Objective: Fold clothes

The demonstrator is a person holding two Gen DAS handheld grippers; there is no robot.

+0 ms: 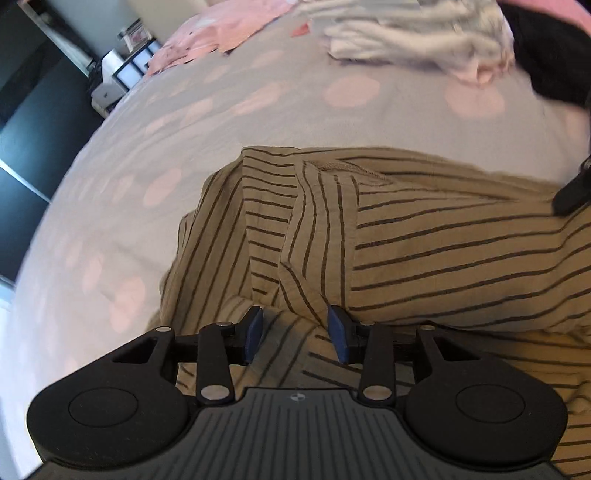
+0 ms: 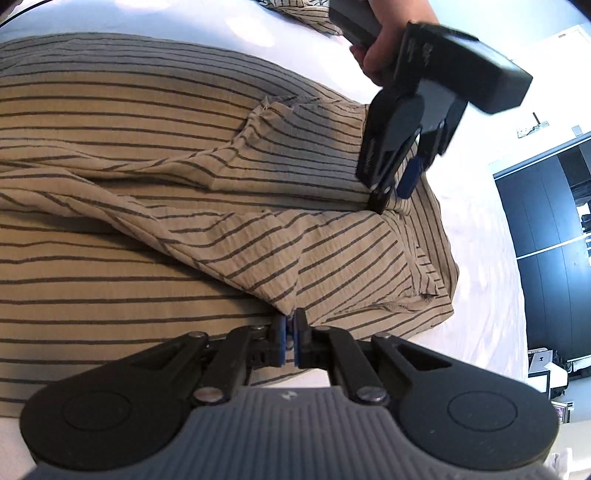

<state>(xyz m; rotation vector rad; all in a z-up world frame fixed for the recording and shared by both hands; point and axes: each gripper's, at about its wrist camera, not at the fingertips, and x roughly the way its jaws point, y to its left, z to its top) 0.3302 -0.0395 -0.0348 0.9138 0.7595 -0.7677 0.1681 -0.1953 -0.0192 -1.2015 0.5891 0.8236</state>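
A tan garment with thin dark stripes [image 1: 443, 240] lies crumpled on the bed, with a loose flap folded across its middle [image 2: 221, 236]. My right gripper [image 2: 290, 338] is at the garment's near edge, shut on the corner of that flap. My left gripper [image 1: 295, 334] hovers low over the cloth at the far side. Its blue pads [image 1: 255, 332] stand apart with striped fabric beneath the gap, and a raised fold runs up to the right pad. In the right wrist view a hand [image 2: 384, 40] tips the left gripper [image 2: 395, 192] steeply down onto the garment.
The bed sheet [image 1: 184, 129] is pale with pink dots. A pile of white clothes [image 1: 406, 37], a black garment [image 1: 546, 55] and a pink item [image 1: 221, 33] lie at the far side. A white drawer unit [image 1: 122, 74] and dark wardrobe doors [image 2: 546, 240] stand beyond the bed.
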